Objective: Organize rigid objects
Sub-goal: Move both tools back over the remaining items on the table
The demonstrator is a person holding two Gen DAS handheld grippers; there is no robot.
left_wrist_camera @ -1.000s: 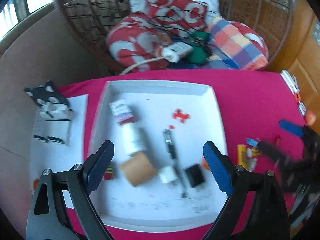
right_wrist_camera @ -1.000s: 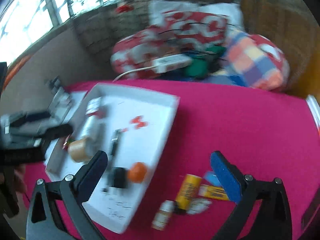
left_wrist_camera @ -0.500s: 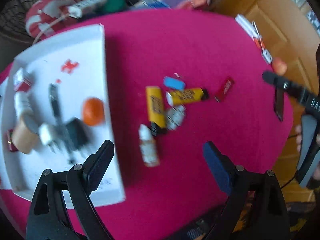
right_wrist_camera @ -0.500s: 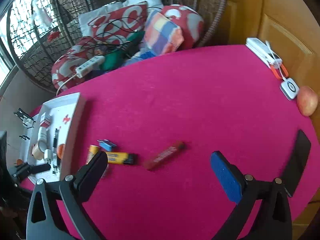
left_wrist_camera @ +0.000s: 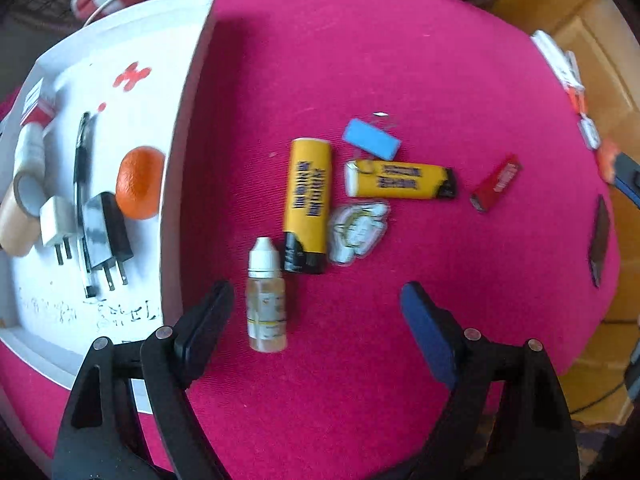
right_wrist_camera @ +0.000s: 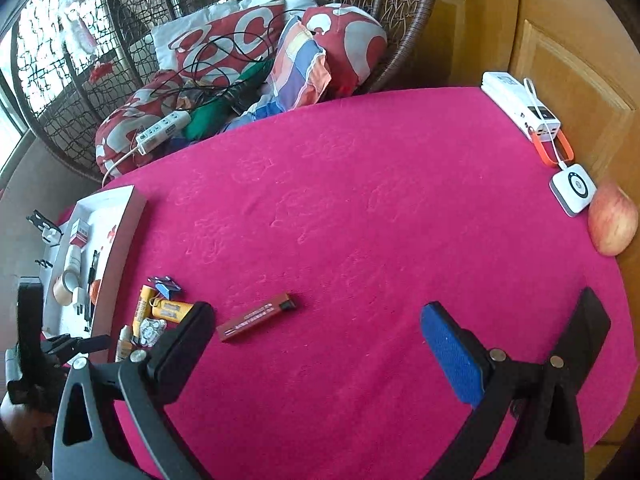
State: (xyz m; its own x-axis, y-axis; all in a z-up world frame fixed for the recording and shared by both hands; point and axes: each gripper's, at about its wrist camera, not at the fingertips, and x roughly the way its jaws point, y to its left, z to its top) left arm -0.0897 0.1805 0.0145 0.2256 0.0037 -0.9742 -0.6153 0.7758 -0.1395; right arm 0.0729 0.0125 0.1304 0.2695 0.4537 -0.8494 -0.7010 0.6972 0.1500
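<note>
Tray: the shallow white rectangular tray [left_wrist_camera: 188, 92] lay at the left of the pink cloth-covered table [left_wrist_camera: 360, 60], and seemed to serve as the collecting place, since it already held a round orange fruit [left_wrist_camera: 140, 188], a black plug adapter [left_wrist_camera: 106, 228], a white plug adapter [left_wrist_camera: 58, 220], a black pen [left_wrist_camera: 82, 168] and a tan roll of tape [left_wrist_camera: 18, 216].
Loose cluster: a small clear dropper bottle with a white cap [left_wrist_camera: 266, 296], two yellow cylindrical tubes with black ends [left_wrist_camera: 308, 204], a blue binder clip [left_wrist_camera: 372, 139] and a flat white charm [left_wrist_camera: 358, 230] lay close together on the cloth just beside the tray's right wall, apparently not yet sorted.
Outlier: a slim dark-red rectangular box [right_wrist_camera: 256, 316] lay apart from the cluster, nearer the right gripper.
Left gripper: the left gripper [left_wrist_camera: 316, 316] hovered low over the cloth, jaws spread wide and empty, with the dropper bottle just inside its left finger, so the bottle looked the likeliest pick.
Right gripper: the right gripper [right_wrist_camera: 316, 336] was held higher and farther back, tilted toward the table, spread apart and gripping nothing.
Far edge: a white power bank [right_wrist_camera: 520, 108] and a red apple [right_wrist_camera: 612, 224] rested well apart from the rest.
</note>
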